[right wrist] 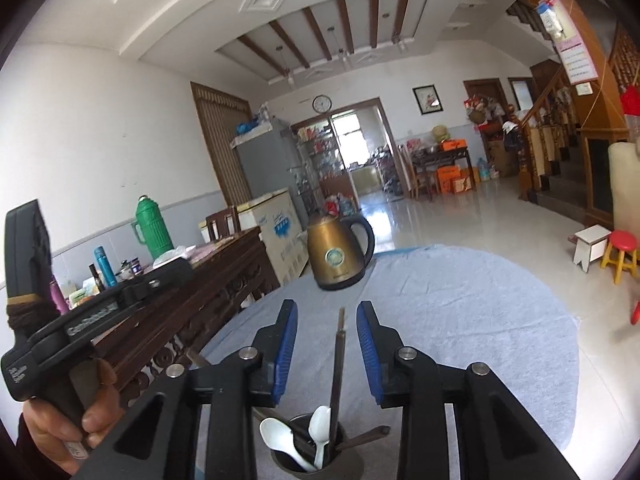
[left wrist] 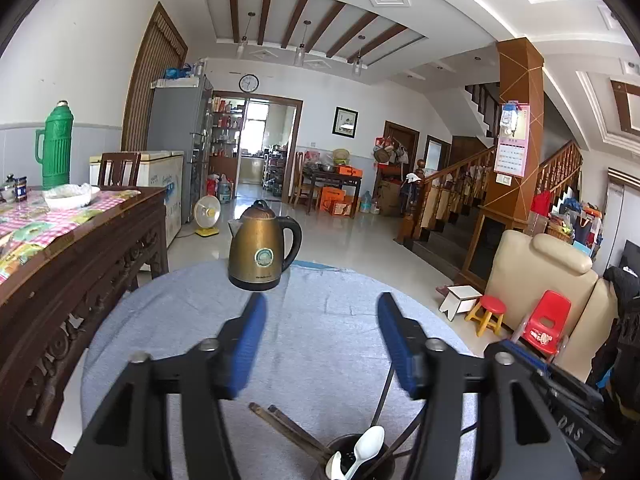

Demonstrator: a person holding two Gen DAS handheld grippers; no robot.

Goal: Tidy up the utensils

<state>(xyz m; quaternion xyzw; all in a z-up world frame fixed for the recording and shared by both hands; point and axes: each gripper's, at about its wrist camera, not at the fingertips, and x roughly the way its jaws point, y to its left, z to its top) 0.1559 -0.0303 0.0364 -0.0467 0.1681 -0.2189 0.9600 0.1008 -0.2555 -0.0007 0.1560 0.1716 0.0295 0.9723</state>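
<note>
Round table (left wrist: 320, 340), covered edge to edge by a pale blue-grey cloth (right wrist: 480, 320). Landmark: bronze electric kettle (left wrist: 262, 254), upright on the cloth at the far edge. Dark utensil holder (right wrist: 306, 452) stands at the near edge, well apart from the kettle, holding white spoons and dark chopsticks.

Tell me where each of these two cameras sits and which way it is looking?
Left wrist view: sits on the left claw, looking along its open blue fingers across the grey-clothed table at the kettle and the room.
Right wrist view: sits on the right claw, facing likewise; a hand holding the other claw shows at left.
Both share the kettle, the green flask and the utensil cup.
</note>
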